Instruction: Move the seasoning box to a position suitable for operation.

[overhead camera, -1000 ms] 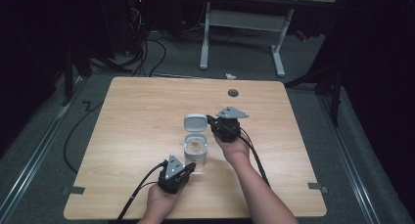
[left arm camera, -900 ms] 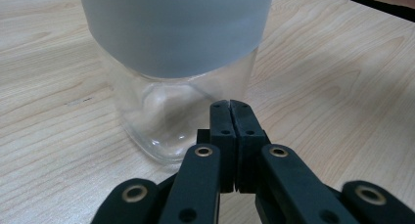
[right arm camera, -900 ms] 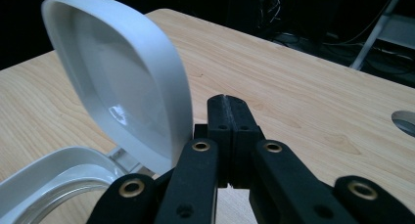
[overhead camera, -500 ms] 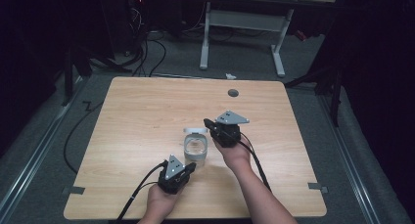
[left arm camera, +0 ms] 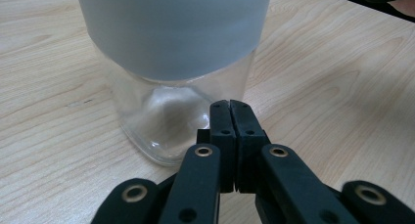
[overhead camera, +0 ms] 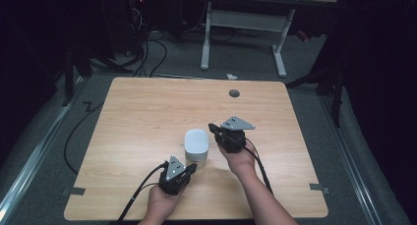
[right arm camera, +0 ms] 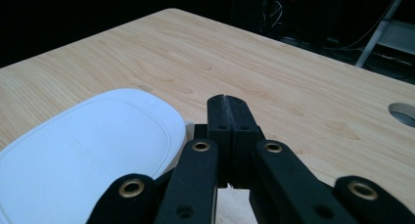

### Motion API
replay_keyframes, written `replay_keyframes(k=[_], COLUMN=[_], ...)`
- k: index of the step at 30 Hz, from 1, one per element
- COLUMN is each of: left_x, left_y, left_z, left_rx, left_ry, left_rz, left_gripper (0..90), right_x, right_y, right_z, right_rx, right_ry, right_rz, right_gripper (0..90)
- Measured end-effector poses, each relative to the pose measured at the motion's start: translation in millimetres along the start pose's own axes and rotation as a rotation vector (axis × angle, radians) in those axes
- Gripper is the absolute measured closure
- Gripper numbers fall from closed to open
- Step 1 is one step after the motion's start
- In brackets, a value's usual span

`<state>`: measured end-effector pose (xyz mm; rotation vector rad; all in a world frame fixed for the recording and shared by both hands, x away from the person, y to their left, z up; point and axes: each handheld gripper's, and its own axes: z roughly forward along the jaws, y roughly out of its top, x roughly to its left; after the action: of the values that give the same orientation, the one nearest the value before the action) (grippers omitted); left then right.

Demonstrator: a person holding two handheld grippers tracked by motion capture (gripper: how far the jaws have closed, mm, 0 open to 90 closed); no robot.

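I count one clear container [overhead camera: 196,150] with one white lid [right arm camera: 83,153] sitting on top of it, standing on the wooden table [overhead camera: 147,112] between my two claws: just ahead of the left gripper [left arm camera: 230,111] and just to the left of the right gripper [right arm camera: 229,111]. Both of my claws have their jaws pressed fully together and hold nothing. Farther off beyond the right claw I see one round hole [overhead camera: 234,93] in the tabletop.
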<state>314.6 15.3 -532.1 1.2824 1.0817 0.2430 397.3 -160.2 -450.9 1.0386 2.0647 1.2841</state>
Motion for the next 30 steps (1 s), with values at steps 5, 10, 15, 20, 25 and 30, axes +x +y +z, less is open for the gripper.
replay_keyframes(k=[5,10,15,20,25,30], left_x=[-1.0,-1.1,-0.8,-1.6,-5.9,-3.9], left_y=[-0.4,-0.3,-0.5,1.2,7.3,20.1], left_z=[-2.1,-3.4,-3.1,-4.1,-13.0,-24.6], left_rx=[-0.006,0.005,0.026,0.053,0.090,0.079], left_ry=[-0.016,-0.033,-0.045,-0.061,-0.092,-0.081], left_rz=[-0.002,-0.004,-0.003,-0.017,0.012,0.036], left_gripper=[89.1,88.9,88.6,88.5,87.6,86.4], right_x=[-2.6,-7.4,-12.2,-16.0,-20.5,-25.5], right_y=[-0.1,-3.4,-10.0,-16.6,-24.4,-30.6], right_z=[-4.1,-9.1,-16.4,-29.4,-36.8,-40.7], right_rx=[-0.002,0.000,0.000,-0.003,0.007,0.012], right_ry=[-0.008,-0.018,-0.022,-0.037,-0.051,-0.055], right_rz=[-0.003,0.011,0.024,0.037,0.039,0.046], right_gripper=[90.0,90.0,89.4,88.6,87.6,87.2])
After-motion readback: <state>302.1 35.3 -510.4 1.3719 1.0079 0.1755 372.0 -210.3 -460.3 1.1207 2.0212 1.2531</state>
